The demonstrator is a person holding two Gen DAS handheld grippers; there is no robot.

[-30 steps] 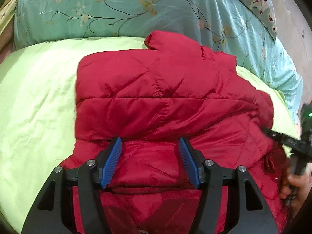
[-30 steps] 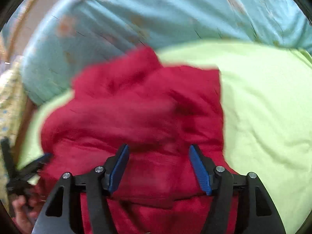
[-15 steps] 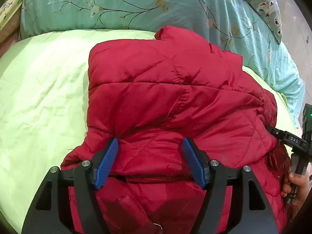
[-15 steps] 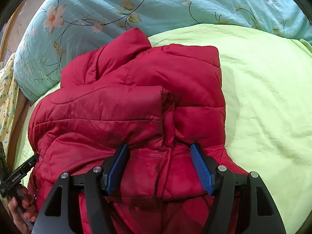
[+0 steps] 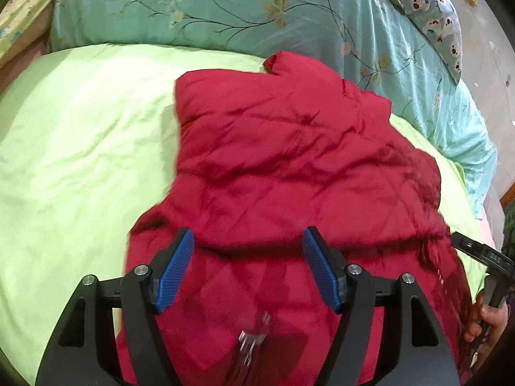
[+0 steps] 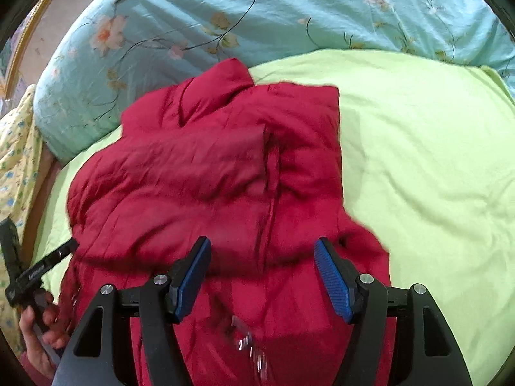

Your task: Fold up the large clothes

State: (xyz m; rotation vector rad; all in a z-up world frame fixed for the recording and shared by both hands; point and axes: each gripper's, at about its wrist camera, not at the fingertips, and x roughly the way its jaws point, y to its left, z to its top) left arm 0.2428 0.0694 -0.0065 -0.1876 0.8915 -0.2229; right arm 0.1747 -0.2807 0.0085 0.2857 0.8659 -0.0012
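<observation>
A puffy, quilted crimson-red winter jacket (image 5: 289, 167) is lying folded in on itself on a smooth lime-green bedspread (image 5: 80, 148), its stand-up collar (image 6: 225, 80) pointing toward the far side and just meeting a long teal bolster with a printed flower-and-twig pattern (image 6: 289, 13) that is running behind the jacket. A metal zip (image 5: 252, 337), blurred, is showing on the jacket's near hem. The left gripper (image 5: 248, 270), a black frame with ribbed blue pads, is hovering over the near part of the jacket; its jaws have just been opening and are standing well apart, with red fabric showing below the gap but neither pad pressing on it. The right gripper (image 6: 262, 276), of the same make, is hanging over the jacket's near hem beside it, its jaws likewise parted and gripping nothing. In each wrist view the other tool is appearing at the jacket's side edge, with a person's hand (image 6: 35, 337) wrapped round its handle. Beyond the jacket's collar, at the bolster's far end, a pale cushion with red and dark spots (image 5: 428, 13) is resting, and a yellow floral cloth (image 6: 16, 167) is hanging past the bedspread's edge, beside the jacket's sleeve side. Nothing is lying on top of the jacket.
</observation>
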